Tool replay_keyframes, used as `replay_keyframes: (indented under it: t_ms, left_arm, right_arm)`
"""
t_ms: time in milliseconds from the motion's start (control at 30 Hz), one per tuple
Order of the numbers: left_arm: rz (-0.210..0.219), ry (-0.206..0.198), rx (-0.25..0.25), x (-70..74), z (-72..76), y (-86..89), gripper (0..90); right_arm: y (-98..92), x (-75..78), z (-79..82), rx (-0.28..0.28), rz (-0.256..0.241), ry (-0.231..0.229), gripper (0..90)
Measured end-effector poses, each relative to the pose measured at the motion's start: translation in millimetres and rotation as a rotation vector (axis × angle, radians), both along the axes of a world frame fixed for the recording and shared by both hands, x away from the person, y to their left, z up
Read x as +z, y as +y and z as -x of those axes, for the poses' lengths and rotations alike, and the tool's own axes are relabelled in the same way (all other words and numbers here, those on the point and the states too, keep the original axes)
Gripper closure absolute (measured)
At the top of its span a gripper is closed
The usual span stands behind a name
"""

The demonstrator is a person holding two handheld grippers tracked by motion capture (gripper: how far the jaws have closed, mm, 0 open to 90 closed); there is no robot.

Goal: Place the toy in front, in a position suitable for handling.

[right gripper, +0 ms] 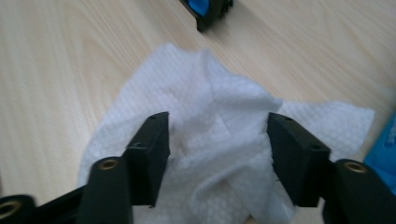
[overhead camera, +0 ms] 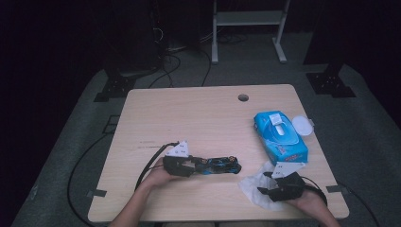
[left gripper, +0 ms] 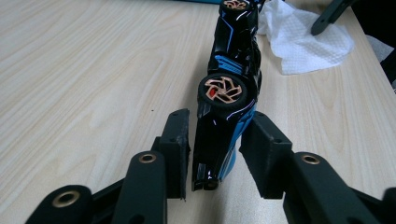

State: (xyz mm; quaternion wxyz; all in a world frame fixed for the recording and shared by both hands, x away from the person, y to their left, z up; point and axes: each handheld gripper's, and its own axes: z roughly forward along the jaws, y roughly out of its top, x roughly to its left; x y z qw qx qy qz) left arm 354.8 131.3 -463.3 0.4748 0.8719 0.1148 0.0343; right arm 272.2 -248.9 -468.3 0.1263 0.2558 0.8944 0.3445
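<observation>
I'm clamping the toy car (left gripper: 227,116) by its tail in my left gripper (left gripper: 215,140) at table centre; my right gripper (right gripper: 217,154), at four o'clock, is hovering jaws-wide over the white wipe (right gripper: 219,116).

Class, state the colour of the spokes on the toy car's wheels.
Copper-orange spokes on the toy car, inside black tyres; the left gripper view shows them best.

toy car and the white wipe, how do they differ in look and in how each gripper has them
The black and blue toy car is hard and glossy with copper-spoked wheels; the white textured wipe is soft and crumpled. The toy car lies on its side between the left gripper's jaws, which close on its end; the wipe lies flat under the right gripper, whose jaws stand wide apart. Both rest on the light wooden table.
</observation>
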Motion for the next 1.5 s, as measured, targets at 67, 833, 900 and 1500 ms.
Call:
replay_keyframes:
  t_ms: [67, 833, 900, 1500]
  left_arm:
    - [-0.006, -0.007, 0.000, -0.1, 0.6, -0.3, 64.9]
    - [0.000, -0.042, -0.032, -2.5, 1.6, -1.2, 70.5]
    - [0.002, -0.040, -0.034, -2.7, 1.3, -0.8, 70.6]
    - [0.002, -0.036, -0.024, -2.7, -0.9, 1.4, 70.7]
  right_arm:
    - [-0.5, -3.9, 0.7, -0.010, 0.017, -0.002, 47.1]
    - [129.2, 59.9, -52.5, -0.012, -0.165, -0.047, 82.9]
    - [139.9, 54.9, -56.3, -0.011, -0.146, -0.031, 82.9]
    - [148.9, 48.8, -54.9, -0.059, -0.149, -0.031, 83.2]
